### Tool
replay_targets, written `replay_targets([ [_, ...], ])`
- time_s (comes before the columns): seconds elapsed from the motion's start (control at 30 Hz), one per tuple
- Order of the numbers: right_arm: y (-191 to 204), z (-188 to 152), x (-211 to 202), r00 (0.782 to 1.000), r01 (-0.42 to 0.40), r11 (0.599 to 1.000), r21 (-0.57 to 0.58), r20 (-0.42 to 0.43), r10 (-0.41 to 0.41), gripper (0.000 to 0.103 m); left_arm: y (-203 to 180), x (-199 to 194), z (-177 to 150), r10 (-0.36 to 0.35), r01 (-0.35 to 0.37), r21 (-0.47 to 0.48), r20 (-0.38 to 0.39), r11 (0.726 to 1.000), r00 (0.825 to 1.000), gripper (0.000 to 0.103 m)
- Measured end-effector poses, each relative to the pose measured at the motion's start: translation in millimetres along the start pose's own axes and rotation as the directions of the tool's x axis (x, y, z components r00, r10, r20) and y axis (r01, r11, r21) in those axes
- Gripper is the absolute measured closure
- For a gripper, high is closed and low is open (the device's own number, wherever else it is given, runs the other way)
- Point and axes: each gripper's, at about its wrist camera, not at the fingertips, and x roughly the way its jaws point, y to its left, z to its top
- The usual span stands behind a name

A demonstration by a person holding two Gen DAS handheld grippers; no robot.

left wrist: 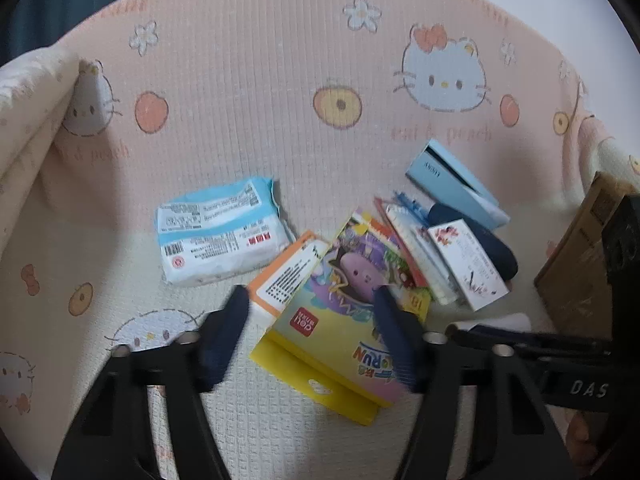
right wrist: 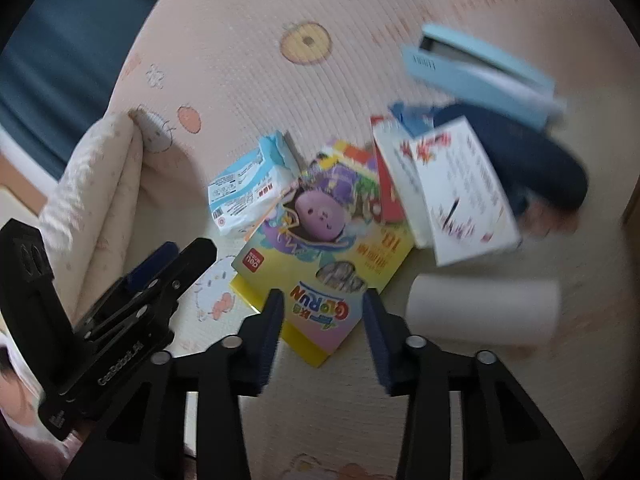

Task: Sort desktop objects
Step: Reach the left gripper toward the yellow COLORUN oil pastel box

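A yellow crayon box (left wrist: 340, 280) (right wrist: 320, 256) lies flat on the pink cartoon mat (left wrist: 260, 100), partly over an orange-edged box (left wrist: 280, 276). My left gripper (left wrist: 310, 304) stands open, with a finger on either side of the crayon box and no pad pressing on it. My right gripper (right wrist: 323, 300) is open too, its tips either side of the box's near corner. A blue-white tissue pack (left wrist: 220, 236) (right wrist: 244, 192) lies to the left. A white printed box (left wrist: 468, 264) (right wrist: 464, 192), a light blue stapler (left wrist: 452, 184) (right wrist: 480, 68) and a dark blue object (left wrist: 488, 244) (right wrist: 528, 156) lie to the right.
Red and white packets (left wrist: 408, 248) are stacked between the crayon box and the white box. A white roll (right wrist: 480, 312) lies near my right gripper. A cardboard box (left wrist: 576, 264) stands at the right, and the mat is folded up (right wrist: 88, 184) at the left.
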Motion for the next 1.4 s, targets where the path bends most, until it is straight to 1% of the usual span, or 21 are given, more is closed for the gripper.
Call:
replay_targets([
  [0.07,-4.8,-3.5,13.0,0.999,0.01,0.999,0.03,-0.036,-0.009,0.071,3.6,7.1,-1.9,0.002,-0.002,-0.003,-0.02,1.0,1.0,0.062],
  [0.17,-13.6,-10.0,28.6,0.996,0.023,0.997,0.078,-0.09,-0.016,0.071,14.9,17.2,-3.4,0.024,-0.025,-0.034,-0.037,0.999,0.999,0.062],
  [0.2,-16.1,-11.4,32.2,0.995,0.022,0.995,0.096,-0.102,-0.012,0.071,20.3,20.5,-2.9,0.021,-0.024,-0.053,-0.043,0.998,0.999,0.062],
  [0.3,-23.5,-12.2,40.5,0.993,0.024,0.992,0.125,-0.12,-0.009,0.071,33.3,32.0,-2.1,-0.017,0.01,-0.11,-0.067,0.994,0.998,0.062],
  [0.43,-33.4,-10.4,52.5,0.991,0.015,0.989,0.15,-0.131,0.005,0.071,41.5,49.7,-4.7,-0.076,0.059,-0.156,-0.103,0.986,0.992,0.062],
  [0.53,-41.7,-10.4,62.1,0.989,0.004,0.983,0.184,-0.148,0.024,0.071,39.3,57.0,-7.8,-0.097,0.078,-0.16,-0.117,0.984,0.988,0.062],
  [0.63,-51.8,-11.4,66.9,0.989,-0.03,0.975,0.22,-0.132,0.061,0.071,34.6,57.9,-10.6,-0.11,0.092,-0.152,-0.117,0.984,0.987,0.062],
  [0.67,-54.0,-10.9,67.4,0.989,-0.051,0.972,0.23,-0.122,0.081,0.071,33.1,56.8,-11.6,-0.106,0.089,-0.152,-0.11,0.984,0.988,0.062],
  [0.73,-56.7,-8.0,70.6,0.989,-0.075,0.968,0.241,-0.107,0.103,0.07,28.3,55.6,-13.5,-0.075,0.061,-0.133,-0.103,0.989,0.992,0.064],
  [0.77,-57.6,-6.8,72.1,0.989,-0.082,0.966,0.244,-0.099,0.109,0.07,27.8,54.9,-14.1,-0.056,0.043,-0.123,-0.103,0.991,0.993,0.071],
  [0.8,-59.1,-5.1,73.8,0.989,-0.091,0.964,0.25,-0.089,0.116,0.07,26.6,53.9,-15.1,-0.033,0.021,-0.117,-0.097,0.993,0.995,0.074],
  [0.9,-61.1,-1.2,77.5,0.99,-0.1,0.96,0.261,-0.07,0.122,0.07,29.8,49.0,-18.2,-0.024,0.009,-0.154,-0.097,0.988,0.995,0.077],
  [1.0,-58.2,-2.7,75.0,0.992,-0.089,0.966,0.244,-0.065,0.108,0.069,35.2,45.0,-23.1,-0.038,0.014,-0.208,-0.113,0.978,0.993,0.078],
  [1.07,-55.6,-5.6,69.5,0.994,-0.065,0.973,0.223,-0.072,0.083,0.069,36.4,43.3,-28.1,-0.044,0.014,-0.22,-0.131,0.975,0.99,0.078],
  [1.17,-47.8,-9.2,65.4,0.992,-0.046,0.979,0.198,-0.104,0.067,0.069,35.2,38.0,-31.0,-0.031,0.0,-0.193,-0.155,0.981,0.988,0.078],
  [1.27,-39.1,-18.2,62.3,0.988,-0.055,0.982,0.183,-0.13,0.08,0.07,36.3,29.5,-35.2,-0.011,-0.02,-0.175,-0.176,0.984,0.984,0.078],
  [1.33,-30.3,-26.5,61.3,0.987,-0.058,0.988,0.14,-0.143,0.078,0.071,43.8,23.0,-44.2,0.0,-0.038,-0.186,-0.202,0.982,0.979,0.078],
  [1.4,-21.4,-33.1,62.0,0.984,-0.055,0.994,0.092,-0.163,0.069,0.071,51.5,16.1,-52.9,0.012,-0.055,-0.197,-0.211,0.979,0.977,0.078],
])
